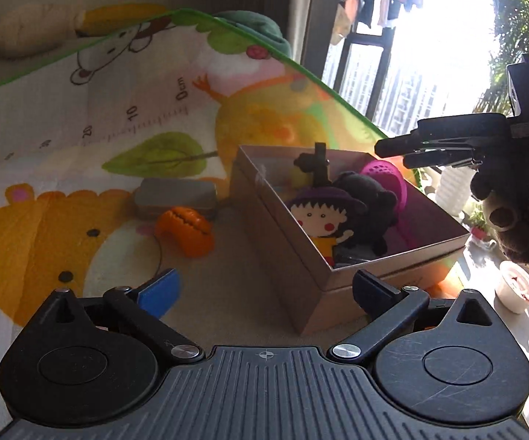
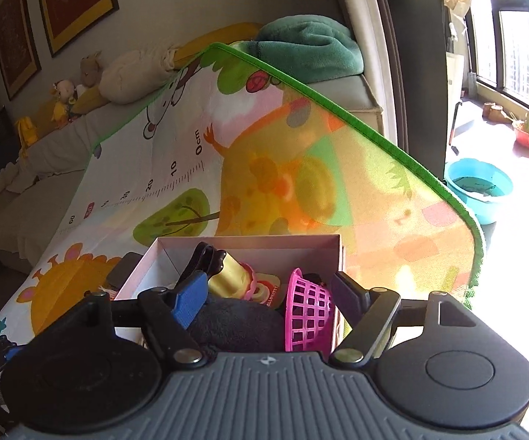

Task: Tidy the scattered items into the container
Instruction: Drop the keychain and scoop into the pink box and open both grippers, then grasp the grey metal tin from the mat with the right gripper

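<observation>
The box (image 1: 303, 256) sits on the cartoon play mat (image 1: 110, 117), already filled with a flat doll (image 1: 323, 216), a dark soft toy (image 1: 369, 209), a pink basket (image 1: 389, 178) and a yellow spool (image 2: 229, 275). Two things still lie on the mat just to its left: an orange clip (image 1: 187, 231) and, touching it from behind, a grey tin (image 1: 174, 196).

We judge the main risks from here as follows. The box is crowded, so anything dropped on the heap could slide off or tip over the low wall onto the mat. The clip lies against the tin, so a careless close could catch both, or push the clip away on the soft mat. The low sun washes out the right side of both views, which makes the far rim of the box hard to read.

Our left tool (image 1: 264, 293) hangs low over the mat in front of the box's near corner. Its jaws are spread as wide as they go, with nothing between them and nothing touching the pads.

Our right tool (image 2: 268, 299) hovers over the box, above the soft toy and the basket. Its jaws stand partly spread. From its own view we cannot tell whether they touch what lies below. In the left view a brown plush shape (image 1: 506, 227) hangs by that tool, but we cannot tell whether it is being held.
</observation>
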The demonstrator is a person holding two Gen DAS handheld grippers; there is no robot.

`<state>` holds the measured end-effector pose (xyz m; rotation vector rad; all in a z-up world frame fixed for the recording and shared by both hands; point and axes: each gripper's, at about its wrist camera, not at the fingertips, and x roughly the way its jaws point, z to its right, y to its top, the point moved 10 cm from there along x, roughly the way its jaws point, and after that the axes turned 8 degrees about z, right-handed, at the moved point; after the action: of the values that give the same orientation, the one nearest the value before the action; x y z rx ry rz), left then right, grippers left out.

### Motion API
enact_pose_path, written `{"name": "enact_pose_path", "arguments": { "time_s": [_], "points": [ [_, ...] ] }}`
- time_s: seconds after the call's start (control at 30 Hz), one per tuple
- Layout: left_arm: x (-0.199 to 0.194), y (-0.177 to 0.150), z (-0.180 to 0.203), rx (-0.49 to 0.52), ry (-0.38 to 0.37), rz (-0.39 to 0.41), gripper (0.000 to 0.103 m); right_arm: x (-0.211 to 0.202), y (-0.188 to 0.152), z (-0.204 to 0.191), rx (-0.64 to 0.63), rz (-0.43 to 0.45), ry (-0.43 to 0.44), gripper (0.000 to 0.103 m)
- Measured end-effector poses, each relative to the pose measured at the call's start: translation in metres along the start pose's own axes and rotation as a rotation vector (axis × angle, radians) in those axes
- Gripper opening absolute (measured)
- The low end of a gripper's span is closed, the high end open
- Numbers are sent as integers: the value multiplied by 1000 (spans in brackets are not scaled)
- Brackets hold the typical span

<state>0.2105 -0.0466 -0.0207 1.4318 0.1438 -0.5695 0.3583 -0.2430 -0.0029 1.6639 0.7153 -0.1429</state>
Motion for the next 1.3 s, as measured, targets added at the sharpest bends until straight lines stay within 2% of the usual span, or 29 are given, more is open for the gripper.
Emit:
{"name": "enact_pose_path", "arguments": {
  "time_s": [0.1,0.2,0.27,0.33,0.4,0.5,0.57,0.7,0.73,0.8,0.83,0.97,1.1,1.23,1.3],
  "points": [
    [-10,-2,-20,21,89,9,103,7,-3,-14,16,-22,20,73],
    [-21,-8,-49,5,166,3,103,-7,13,-48,-144,76,-43,73],
    [-25,-16,-71,-34,206,-20,103,-11,26,-81,-224,102,-23,73],
    [-30,-25,-94,-87,245,-32,103,-1,30,-115,-226,45,45,73],
    [-34,-32,-112,-150,272,-31,103,23,28,-147,-178,-58,101,73],
    [-41,-30,-120,-214,242,5,103,72,18,-193,-149,-200,135,73],
    [-43,-29,-120,-221,228,15,103,106,10,-215,-186,-259,106,76],
    [-45,-31,-117,-234,196,24,103,171,-12,-236,-350,-324,-30,76],
    [-45,-31,-118,-241,193,27,103,182,-17,-236,-370,-333,-60,73],
    [-45,-31,-120,-264,184,27,103,200,-28,-231,-384,-380,-87,46],
    [-46,-30,-120,-272,179,30,103,204,-34,-228,-362,-401,-83,45],
    [-50,-30,-120,-270,175,32,103,186,-46,-222,-248,-459,-44,45],
    [-63,-37,-112,-230,155,16,103,141,-70,-227,-179,-537,22,45],
    [-88,-53,-97,-177,113,-13,103,80,-106,-244,-130,-627,156,47],
    [-104,-62,-92,-160,104,-27,103,46,-119,-251,-127,-638,223,47]
  ]
}}
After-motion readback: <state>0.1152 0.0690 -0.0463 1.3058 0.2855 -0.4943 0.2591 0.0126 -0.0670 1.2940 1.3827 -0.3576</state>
